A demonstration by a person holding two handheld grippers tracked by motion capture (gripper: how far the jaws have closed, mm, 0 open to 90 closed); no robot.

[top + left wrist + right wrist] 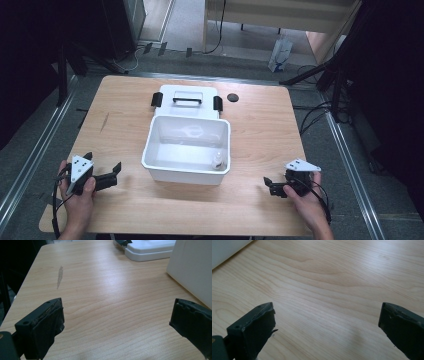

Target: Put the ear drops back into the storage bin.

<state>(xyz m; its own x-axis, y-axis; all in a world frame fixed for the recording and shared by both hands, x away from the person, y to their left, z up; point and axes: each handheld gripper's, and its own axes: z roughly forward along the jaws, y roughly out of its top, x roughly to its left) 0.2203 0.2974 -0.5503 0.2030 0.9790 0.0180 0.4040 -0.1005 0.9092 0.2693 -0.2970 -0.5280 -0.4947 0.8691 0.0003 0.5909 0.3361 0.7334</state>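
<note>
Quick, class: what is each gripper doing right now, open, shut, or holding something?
Left gripper: open, holding nothing, jaws wide over the bare table.
Right gripper: open, holding nothing, jaws wide apart over the table.

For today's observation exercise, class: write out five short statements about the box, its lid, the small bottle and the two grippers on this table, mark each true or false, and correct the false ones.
1. The white box stands open on the table. True.
2. The lid sits on top of the box. False: it lies flat on the table just behind the box.
3. A small bottle stands inside the box, in its near right corner. True.
4. The left gripper is shut on the bottle. False: its jaws are open and hold nothing.
5. The right gripper reaches into the box. False: it is open, at the table's near right, apart from the box.
</note>
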